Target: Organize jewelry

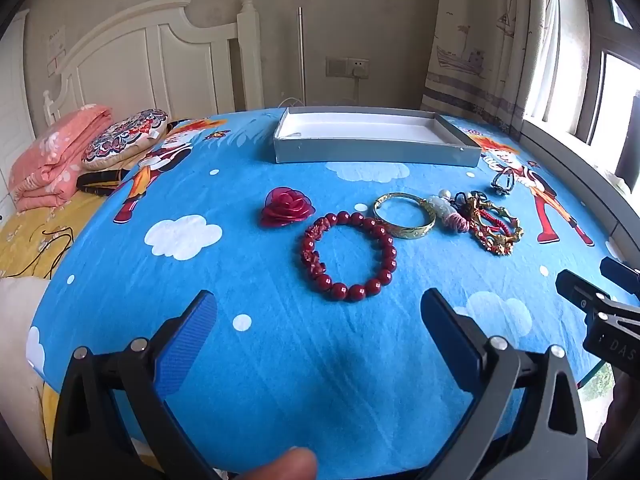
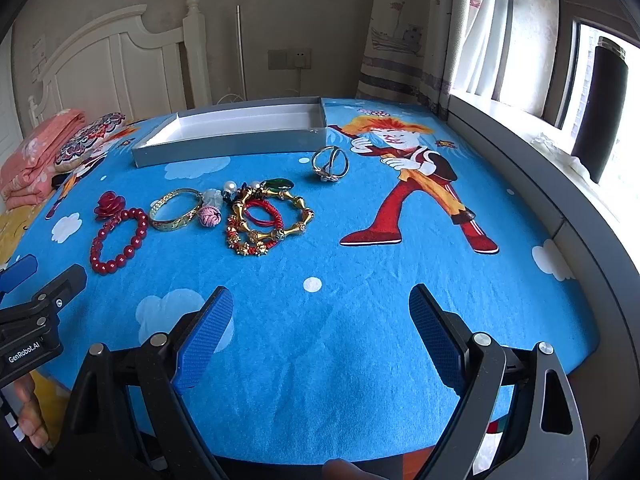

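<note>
Both our claws hover wide and empty at the bottom of their frames: the left gripper and the right gripper. We see the red bead bracelet lying flat just above centre in the left view, straight ahead of the left claw's gap, while in the right view it sits far off at middle left. So our left hand is nearer, we judge. The open grey box waits beyond, at upper centre. Being a ring, the bracelet has no long axis; we would pinch its near rim.
</note>
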`<state>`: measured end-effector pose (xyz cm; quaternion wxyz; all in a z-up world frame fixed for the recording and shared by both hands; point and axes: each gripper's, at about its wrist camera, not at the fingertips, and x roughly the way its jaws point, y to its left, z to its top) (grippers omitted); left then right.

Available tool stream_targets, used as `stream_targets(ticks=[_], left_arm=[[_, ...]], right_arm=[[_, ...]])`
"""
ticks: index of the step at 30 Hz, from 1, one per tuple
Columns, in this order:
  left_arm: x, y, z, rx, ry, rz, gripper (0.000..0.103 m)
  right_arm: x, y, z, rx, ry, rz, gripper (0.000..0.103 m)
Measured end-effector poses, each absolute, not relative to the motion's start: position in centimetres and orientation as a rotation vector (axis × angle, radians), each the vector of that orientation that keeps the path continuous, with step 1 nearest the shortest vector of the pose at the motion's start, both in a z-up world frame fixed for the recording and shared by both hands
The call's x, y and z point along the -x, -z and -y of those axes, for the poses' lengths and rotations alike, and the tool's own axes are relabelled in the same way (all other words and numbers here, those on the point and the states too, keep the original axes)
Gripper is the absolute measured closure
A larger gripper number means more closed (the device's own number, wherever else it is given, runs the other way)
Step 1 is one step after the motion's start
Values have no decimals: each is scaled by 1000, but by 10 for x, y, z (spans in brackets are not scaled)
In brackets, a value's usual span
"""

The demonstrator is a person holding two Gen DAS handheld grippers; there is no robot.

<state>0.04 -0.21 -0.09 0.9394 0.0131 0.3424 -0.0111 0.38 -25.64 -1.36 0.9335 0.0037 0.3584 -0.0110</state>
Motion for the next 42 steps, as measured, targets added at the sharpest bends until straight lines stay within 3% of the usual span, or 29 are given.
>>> stream_targets(ticks=[42], left_arm=[[2, -4, 4, -37, 27, -681, 4]], right_arm=[[-7, 11, 252, 27, 44, -739, 19]])
